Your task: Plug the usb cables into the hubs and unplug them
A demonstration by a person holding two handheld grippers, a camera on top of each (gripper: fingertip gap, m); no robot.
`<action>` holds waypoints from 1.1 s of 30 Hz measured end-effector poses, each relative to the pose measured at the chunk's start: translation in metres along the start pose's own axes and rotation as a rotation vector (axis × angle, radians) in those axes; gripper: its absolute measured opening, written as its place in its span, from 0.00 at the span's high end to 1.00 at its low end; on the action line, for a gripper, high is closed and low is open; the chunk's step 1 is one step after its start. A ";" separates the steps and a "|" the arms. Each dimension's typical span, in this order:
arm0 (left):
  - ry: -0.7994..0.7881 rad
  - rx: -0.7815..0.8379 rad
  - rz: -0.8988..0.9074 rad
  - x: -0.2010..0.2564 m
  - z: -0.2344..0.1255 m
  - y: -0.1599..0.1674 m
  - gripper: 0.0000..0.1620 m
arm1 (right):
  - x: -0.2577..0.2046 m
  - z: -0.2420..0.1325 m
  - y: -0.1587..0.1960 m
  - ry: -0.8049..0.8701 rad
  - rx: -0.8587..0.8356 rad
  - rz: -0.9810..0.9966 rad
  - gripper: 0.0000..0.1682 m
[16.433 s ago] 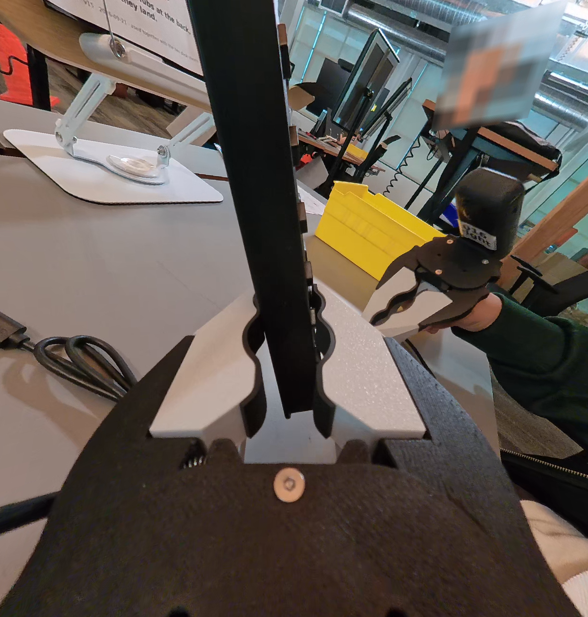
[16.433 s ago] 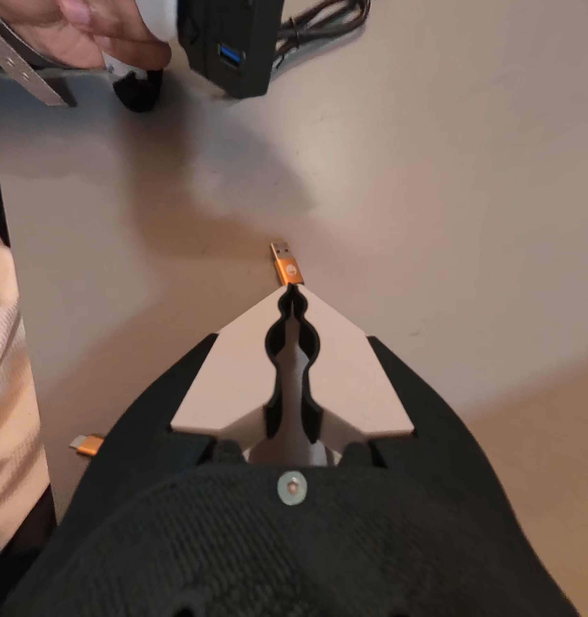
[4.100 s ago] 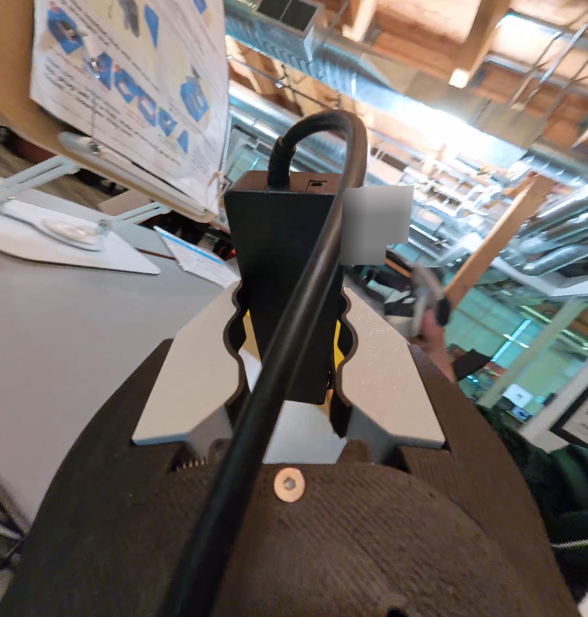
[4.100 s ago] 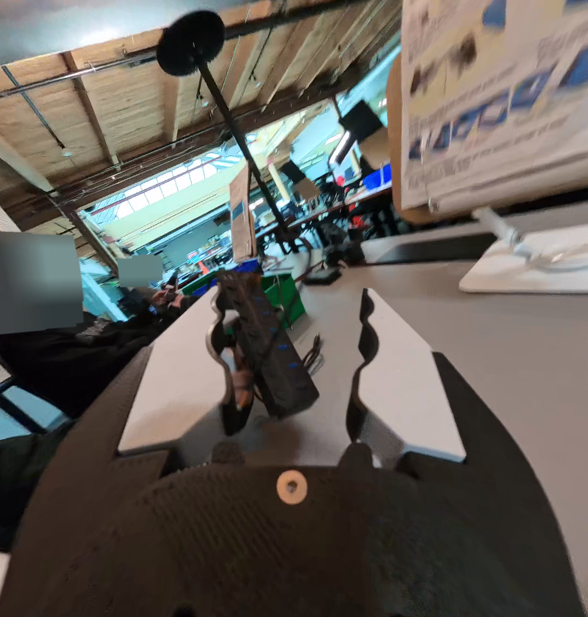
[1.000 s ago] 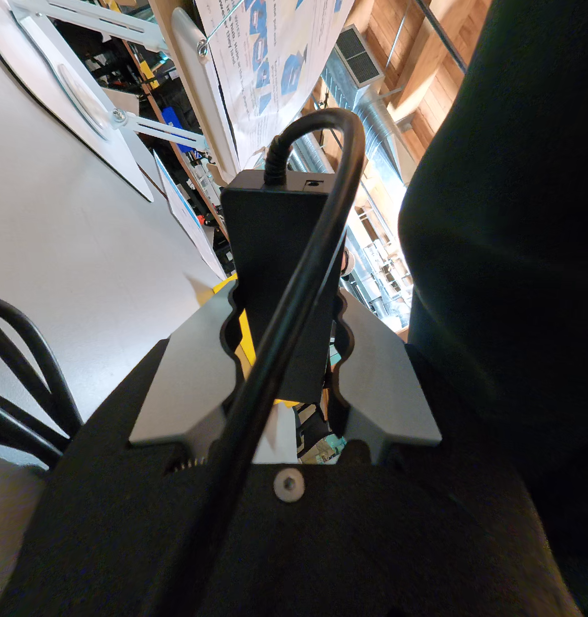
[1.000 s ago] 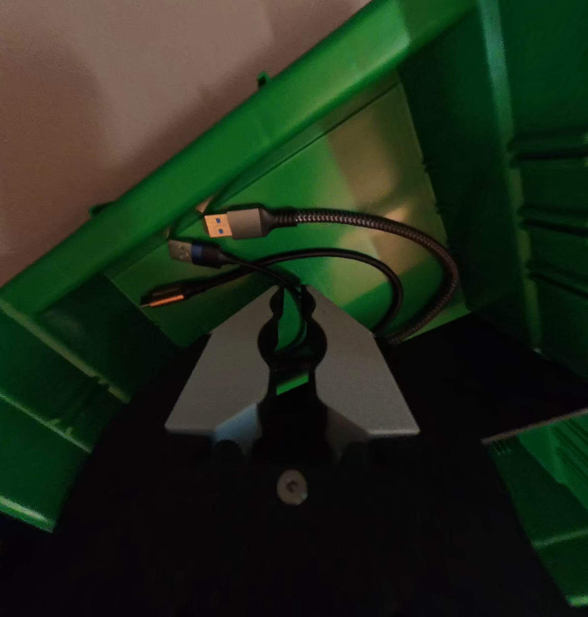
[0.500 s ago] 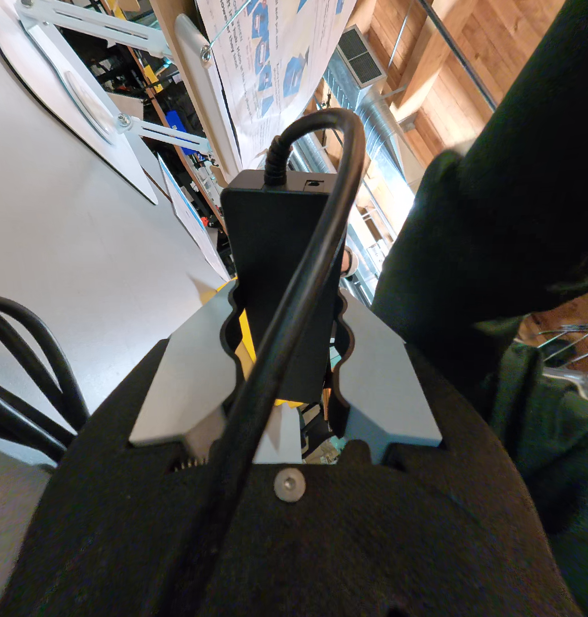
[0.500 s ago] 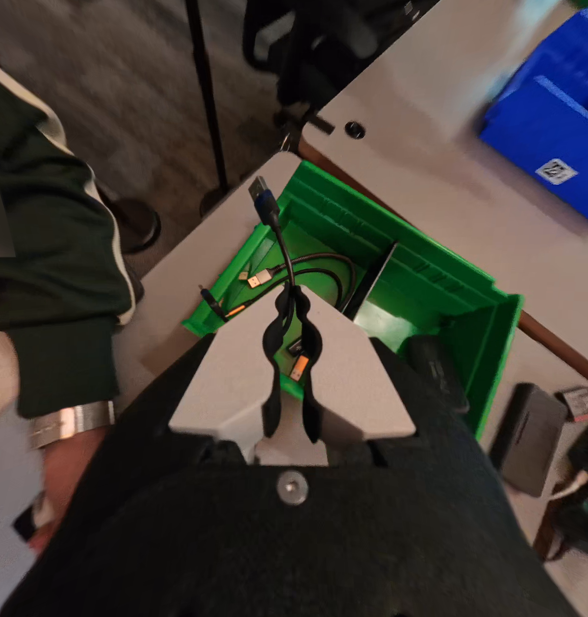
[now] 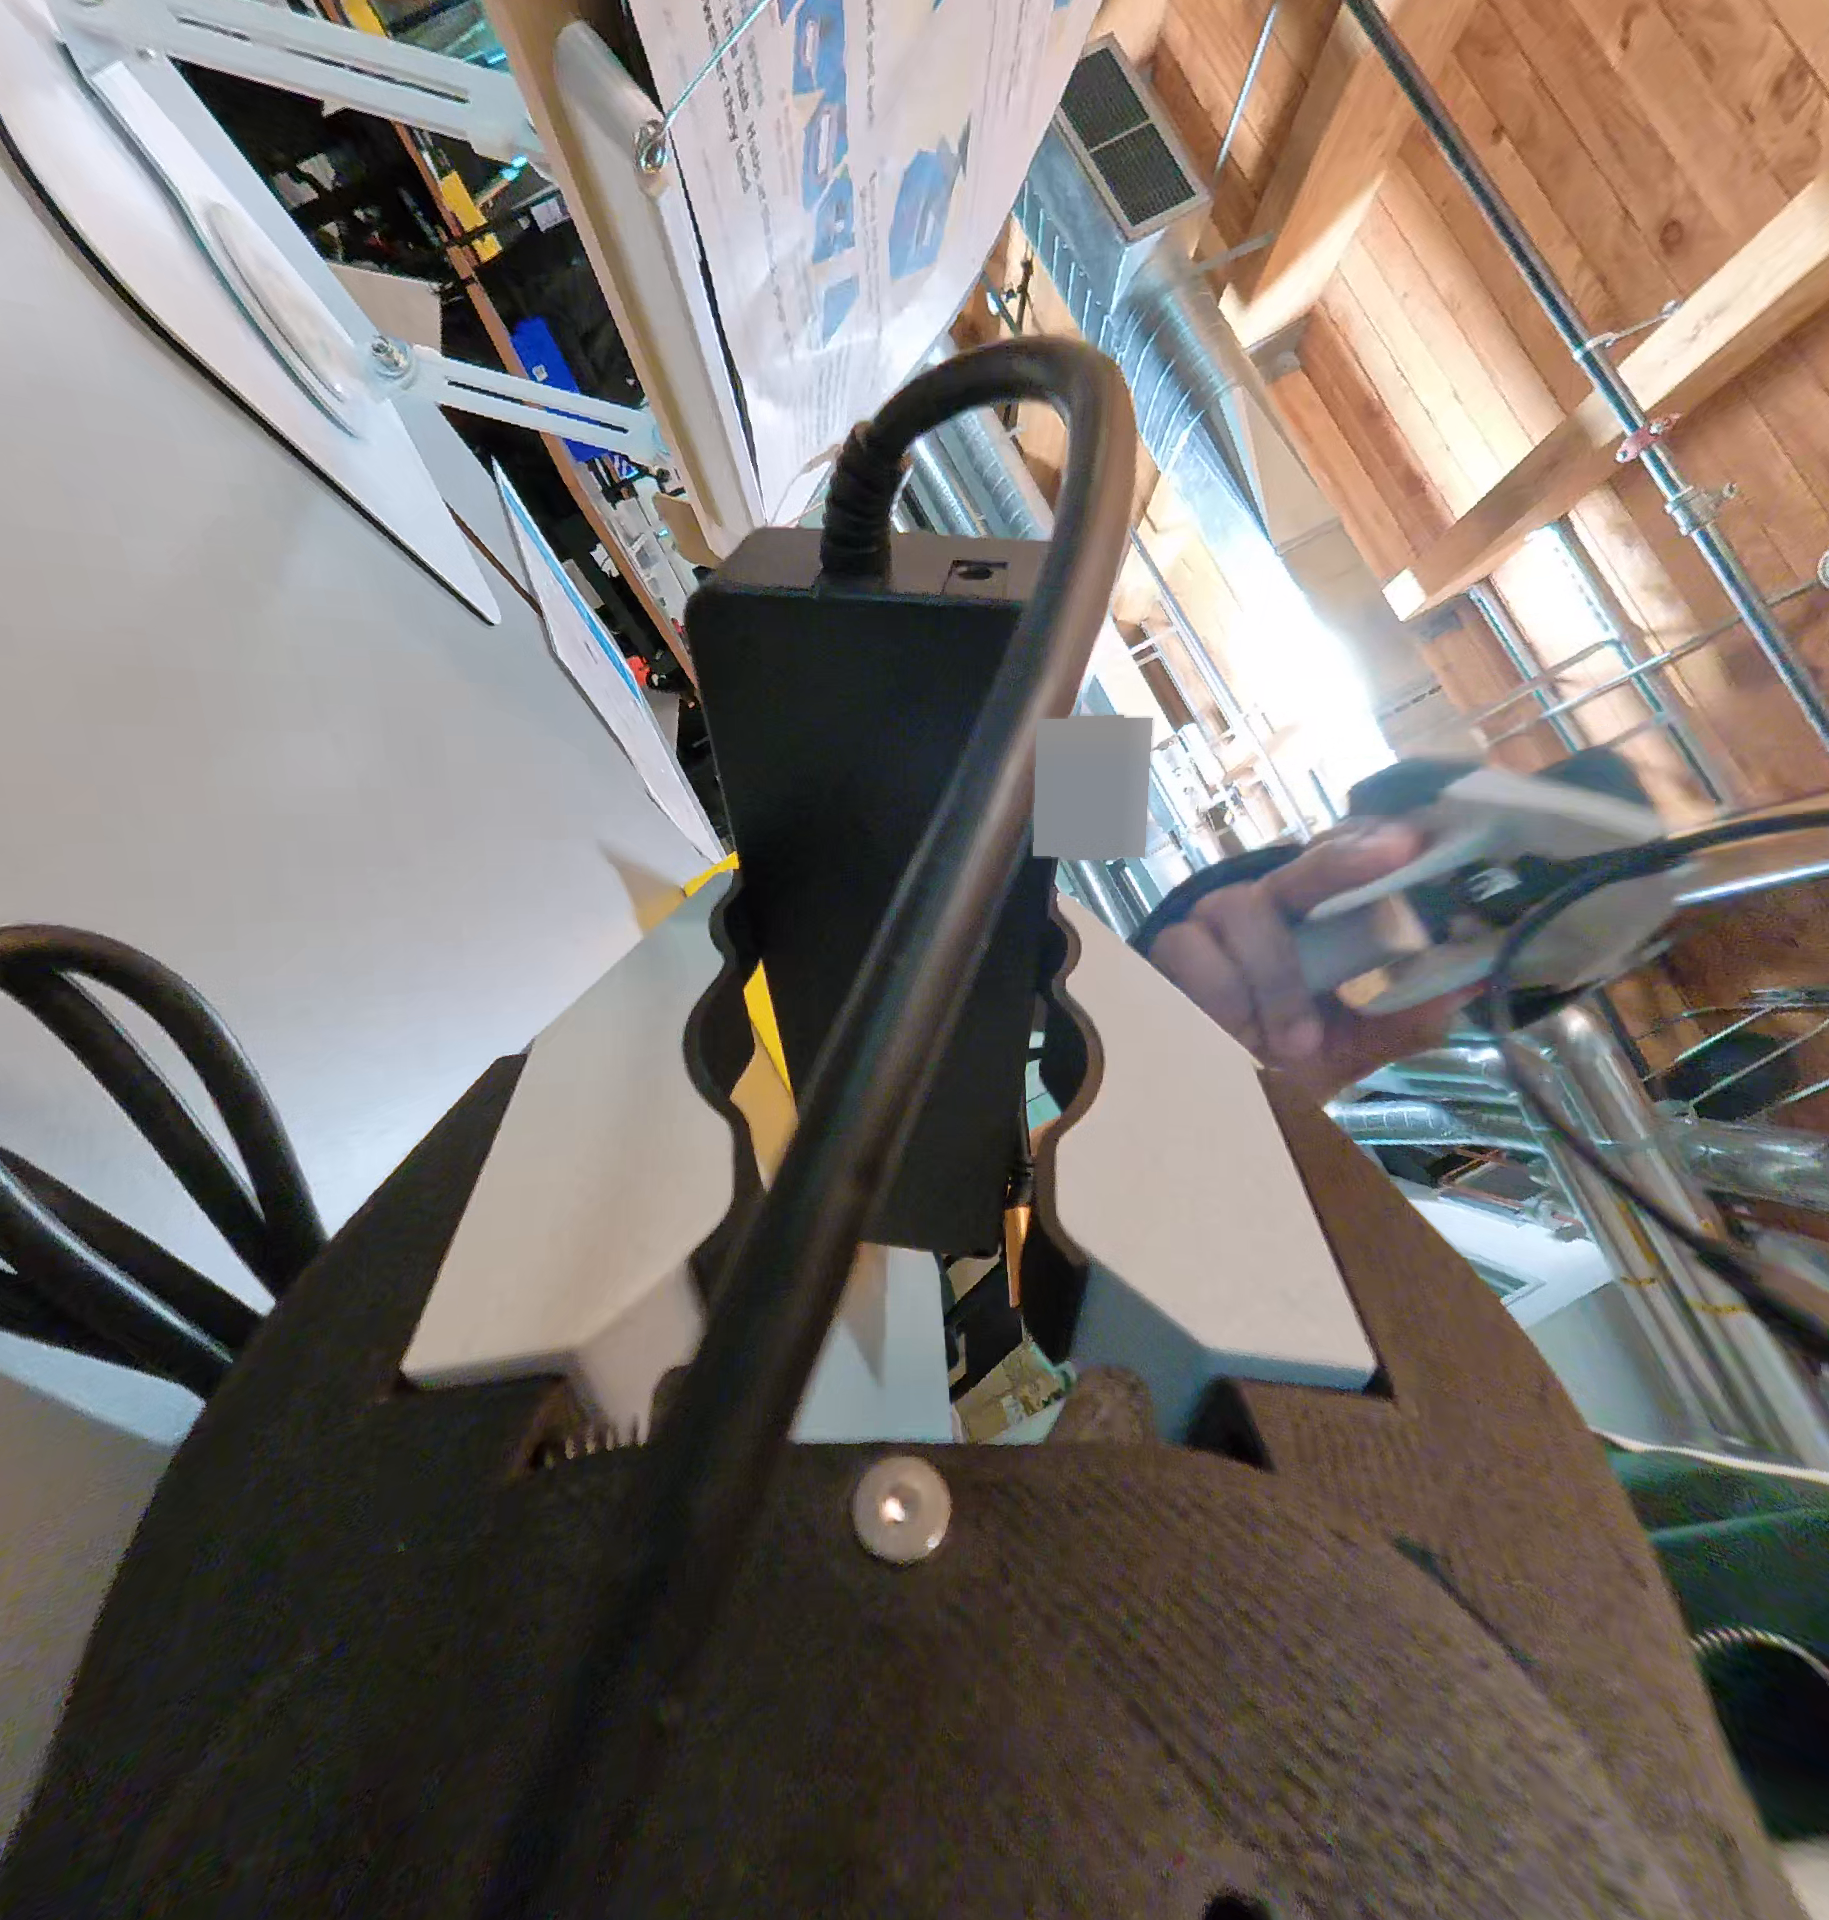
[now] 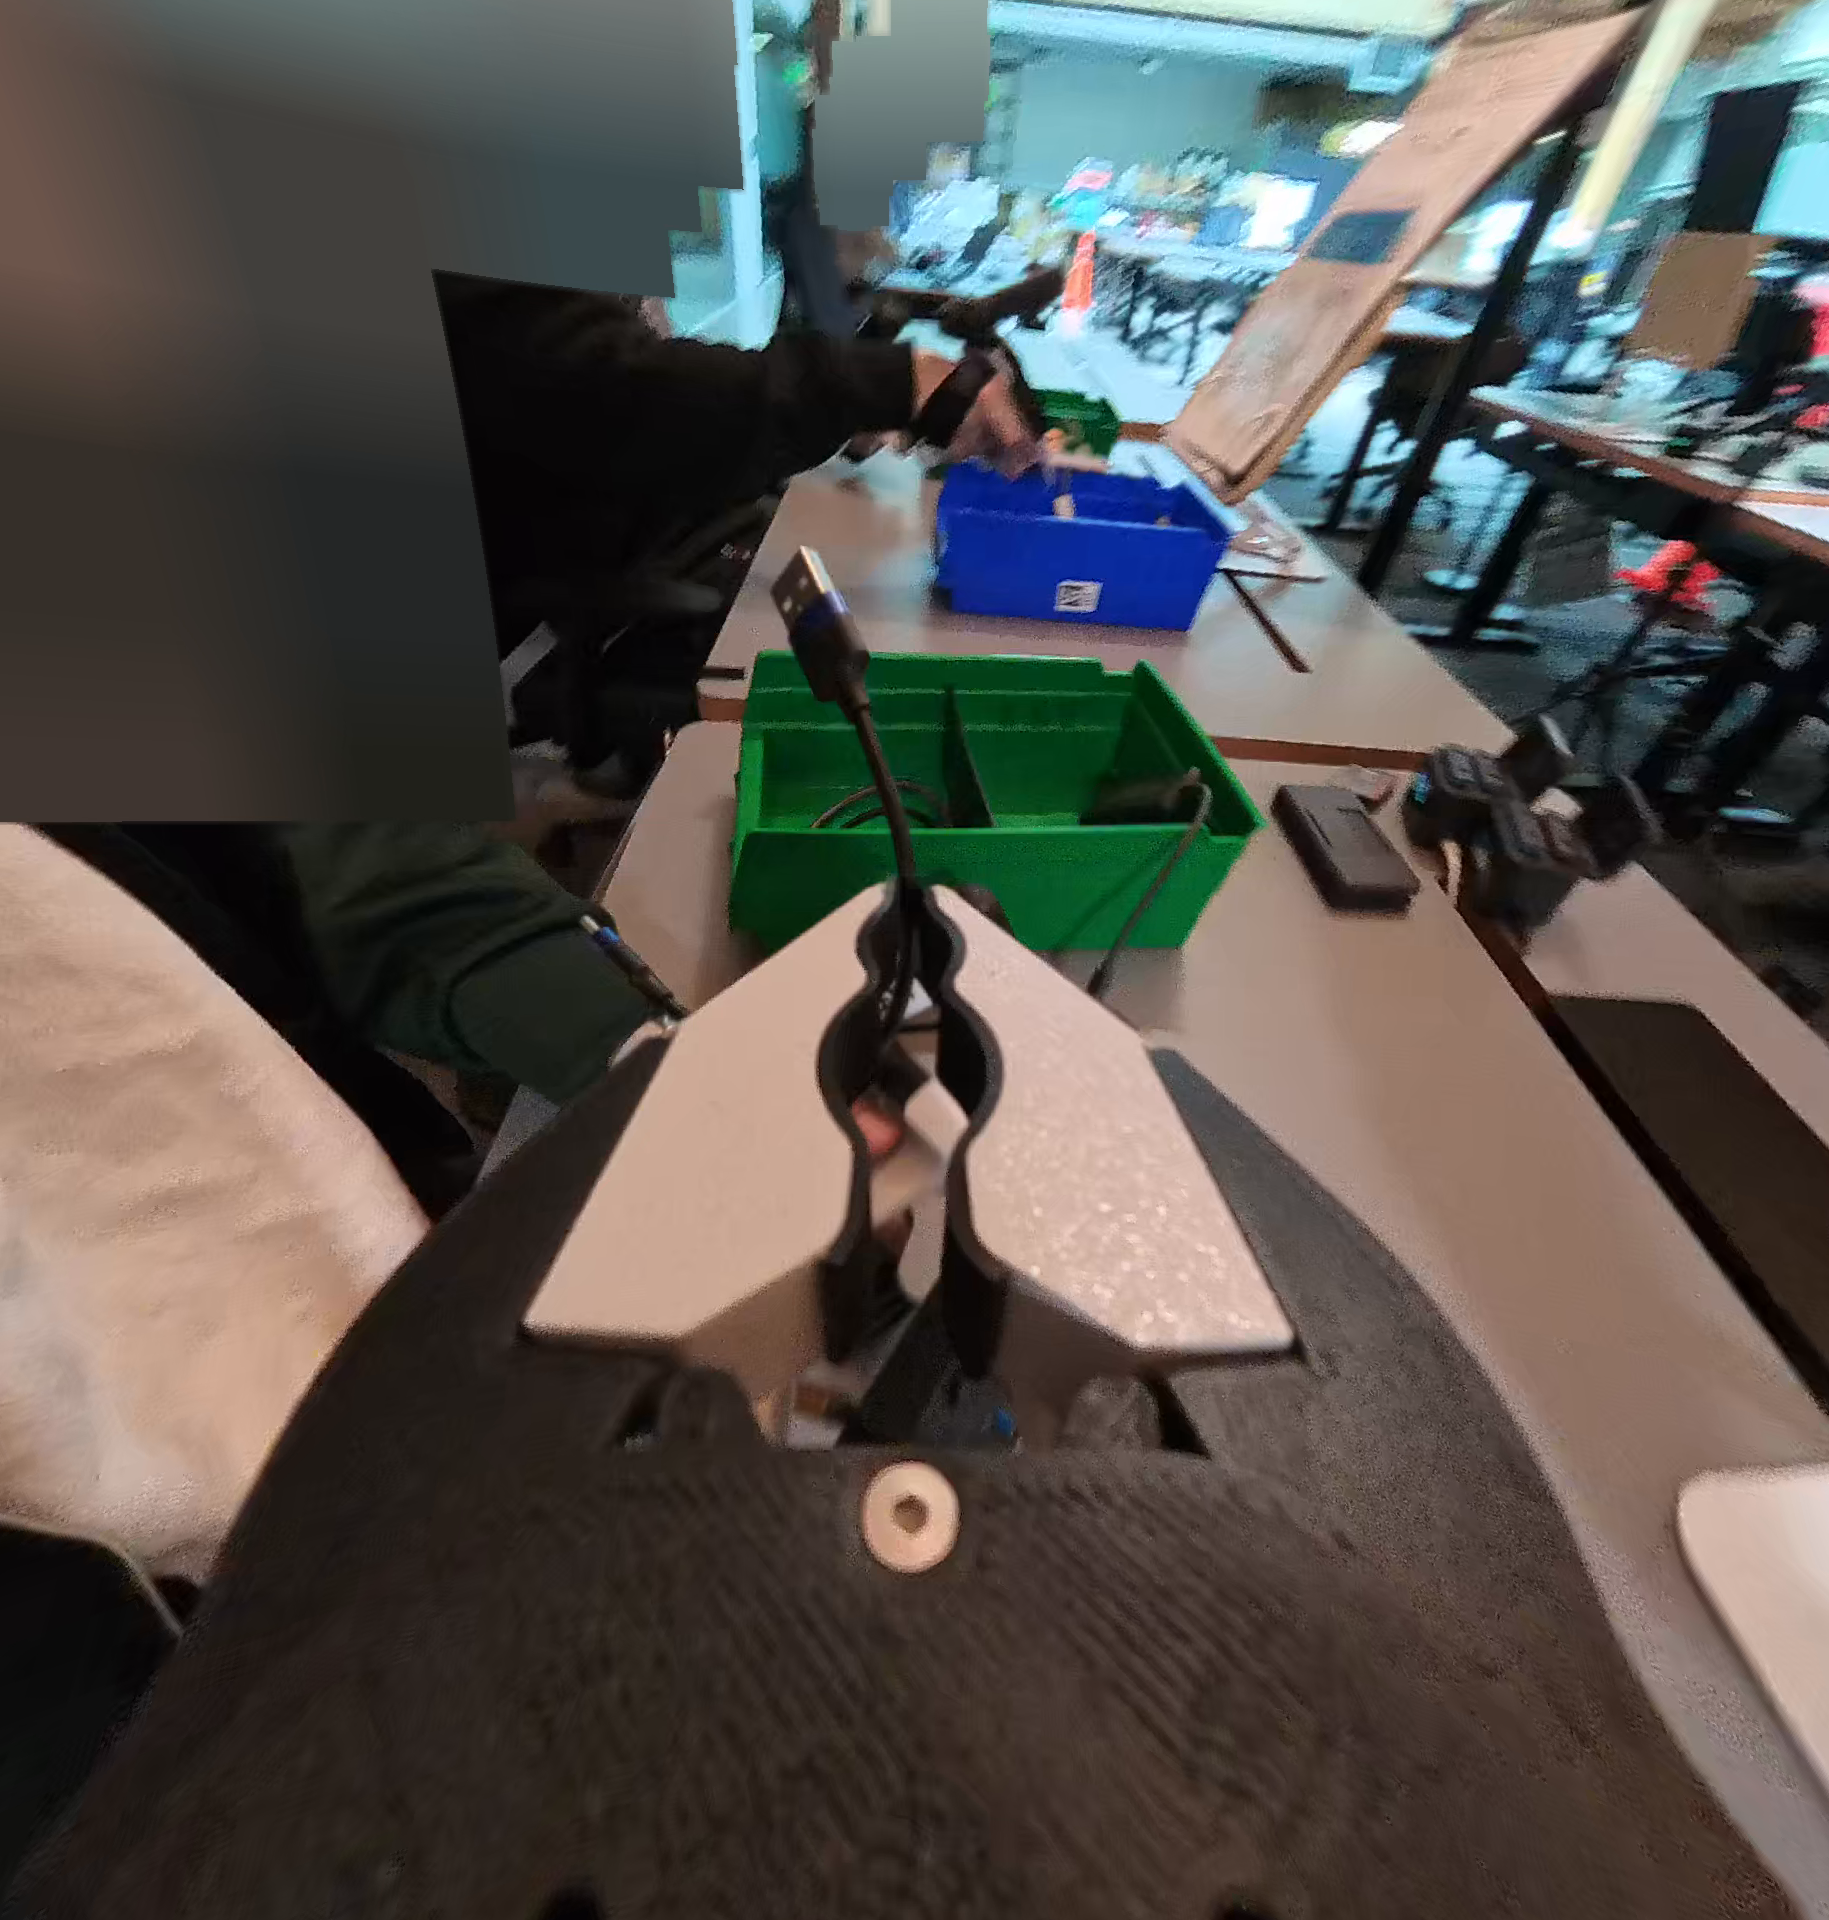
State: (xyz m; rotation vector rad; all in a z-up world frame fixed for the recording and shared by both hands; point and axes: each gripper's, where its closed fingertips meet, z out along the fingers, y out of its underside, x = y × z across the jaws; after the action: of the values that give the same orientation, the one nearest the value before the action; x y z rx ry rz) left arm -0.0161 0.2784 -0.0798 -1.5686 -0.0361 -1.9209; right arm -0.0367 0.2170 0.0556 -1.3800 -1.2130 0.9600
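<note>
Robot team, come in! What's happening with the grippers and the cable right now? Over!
Left hand-held gripper shut on hub. Right hand-held gripper shut on cable, plug up, above green bin. Not yet plugged in. Hub's cord loops across its face.

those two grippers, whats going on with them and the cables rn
A person holds a gripper in each hand. The left gripper is shut on a black usb hub, held upright with its own cord looping over the top. The right gripper is shut on a thin black usb cable, its blue-collared plug sticking up in the air in front of a green bin. The plug is not yet in the hub.
</note>
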 end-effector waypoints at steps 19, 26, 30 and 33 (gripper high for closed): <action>0.328 -0.256 0.145 0.054 -0.002 0.040 0.68 | 0.020 -0.170 0.148 0.758 0.077 0.245 0.99; 0.311 -0.249 0.124 0.050 -0.001 0.037 0.68 | 0.017 -0.151 0.168 0.700 -0.027 0.253 0.99; 0.307 -0.240 0.102 0.049 -0.001 0.035 0.68 | 0.014 -0.146 0.166 0.681 -0.031 0.223 0.99; 0.311 -0.237 0.096 0.050 -0.002 0.034 0.68 | 0.012 -0.144 0.165 0.662 -0.022 0.211 0.99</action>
State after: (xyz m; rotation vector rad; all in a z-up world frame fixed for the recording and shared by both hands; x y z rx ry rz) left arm -0.0043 0.2276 -0.0486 -1.3686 0.4049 -2.1300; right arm 0.1328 0.2066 -0.0827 -1.6853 -0.5885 0.5493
